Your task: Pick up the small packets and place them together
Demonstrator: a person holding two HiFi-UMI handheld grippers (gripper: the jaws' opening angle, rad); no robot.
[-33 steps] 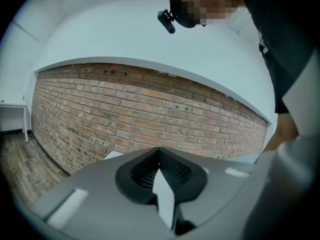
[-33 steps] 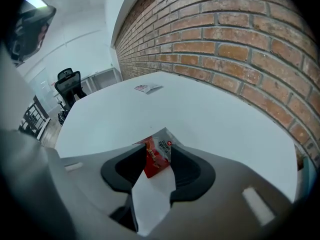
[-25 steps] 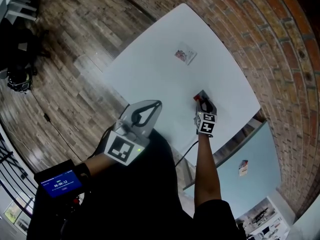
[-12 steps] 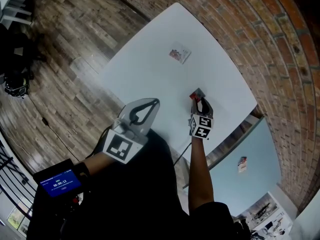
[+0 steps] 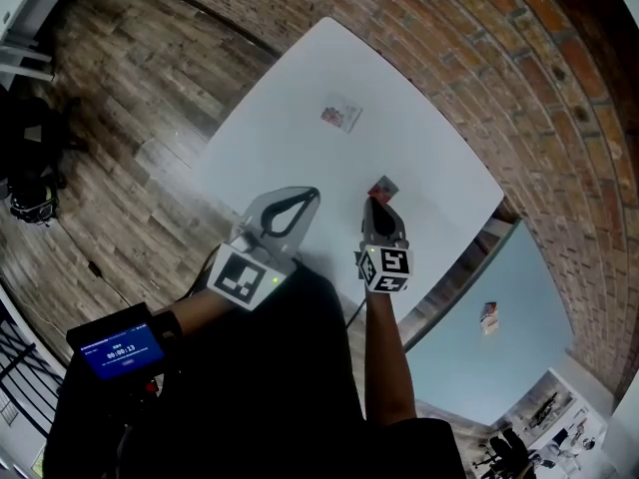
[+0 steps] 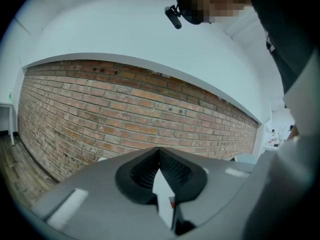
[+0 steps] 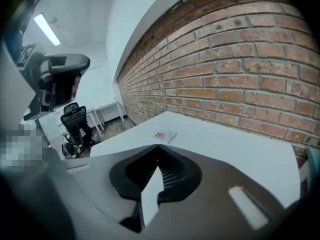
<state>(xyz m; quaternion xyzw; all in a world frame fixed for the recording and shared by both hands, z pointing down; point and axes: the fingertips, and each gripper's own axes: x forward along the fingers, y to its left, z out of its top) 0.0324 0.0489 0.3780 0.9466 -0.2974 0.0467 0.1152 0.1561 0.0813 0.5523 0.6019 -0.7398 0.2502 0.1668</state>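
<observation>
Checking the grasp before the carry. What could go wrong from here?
1. Missed or weak pinch: the right gripper's fingers have just closed, but its own view shows nothing between them, while the head view has the near packet right at their tip. It may slip out or be left behind.
2. The far packet lies well across the table, so a marginal hold would face a long carry.
</observation>
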